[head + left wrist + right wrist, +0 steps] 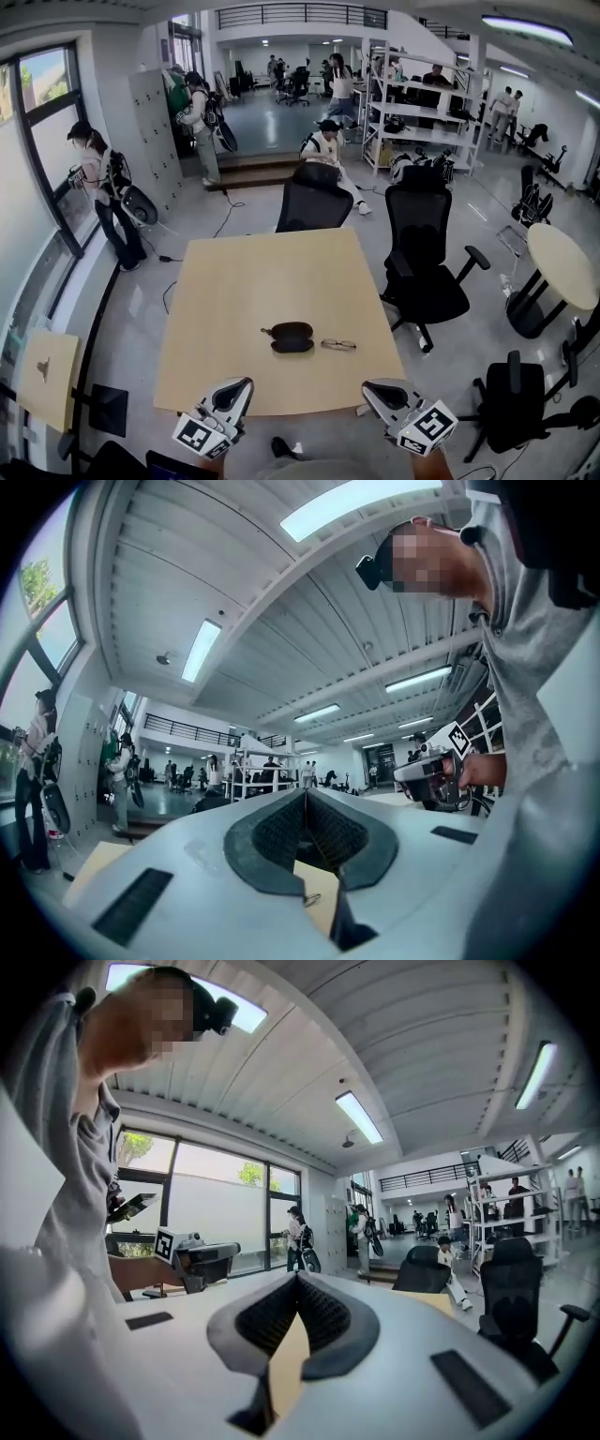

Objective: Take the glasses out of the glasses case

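A dark glasses case (291,337) lies on the wooden table (244,291), towards its near edge. The glasses (338,345) lie on the tabletop just right of the case, outside it. My left gripper (246,383) hovers at the near edge, left of and short of the case, shut with nothing in it. My right gripper (368,385) hovers at the near edge to the right, short of the glasses, also shut and empty. In the left gripper view the dark pads (281,832) meet at the tip; likewise the pads (323,1316) in the right gripper view.
Two black office chairs (312,202) (422,253) stand at the table's far and right sides. A round table (562,267) is at the right. Several people stand or sit farther back. Each gripper view shows the other gripper (431,778) (202,1262) held in a hand.
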The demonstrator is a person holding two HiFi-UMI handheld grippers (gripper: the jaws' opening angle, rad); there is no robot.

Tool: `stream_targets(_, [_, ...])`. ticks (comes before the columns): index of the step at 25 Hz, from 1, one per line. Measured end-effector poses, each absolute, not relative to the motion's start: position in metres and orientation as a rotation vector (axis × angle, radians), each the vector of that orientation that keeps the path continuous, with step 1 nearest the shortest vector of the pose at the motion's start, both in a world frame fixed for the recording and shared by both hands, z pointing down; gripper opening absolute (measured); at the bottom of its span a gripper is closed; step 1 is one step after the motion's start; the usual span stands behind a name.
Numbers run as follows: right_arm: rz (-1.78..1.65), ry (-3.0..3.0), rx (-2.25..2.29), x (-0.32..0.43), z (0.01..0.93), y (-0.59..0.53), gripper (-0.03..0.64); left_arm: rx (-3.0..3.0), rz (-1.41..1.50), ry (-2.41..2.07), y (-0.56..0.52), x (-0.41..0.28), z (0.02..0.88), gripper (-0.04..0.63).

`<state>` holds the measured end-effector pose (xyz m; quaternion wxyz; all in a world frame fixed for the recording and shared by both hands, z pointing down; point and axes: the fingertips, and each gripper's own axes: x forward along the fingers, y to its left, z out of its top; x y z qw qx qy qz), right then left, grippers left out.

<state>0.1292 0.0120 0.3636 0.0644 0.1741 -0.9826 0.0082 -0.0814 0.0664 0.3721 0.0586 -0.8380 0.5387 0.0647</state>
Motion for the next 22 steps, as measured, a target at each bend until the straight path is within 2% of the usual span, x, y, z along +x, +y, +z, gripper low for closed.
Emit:
stream_targets(5, [0.013,-2.914,0.520,0.207,0.378,0.055,0.006,-2.578,0.216,1.581,0.095,0.016,0.374,0.006])
stream_targets(9, [0.038,-2.902,0.517,0.253,0.383,0.087,0.006,-2.589,0.208,1.589,0.134,0.065,0.379,0.006])
stream_targets(22, [0.039,-2.913,0.485,0.305,0.378,0.163,0.006,-2.513,0.196,1.685,0.229,0.099,0.368,0.006])
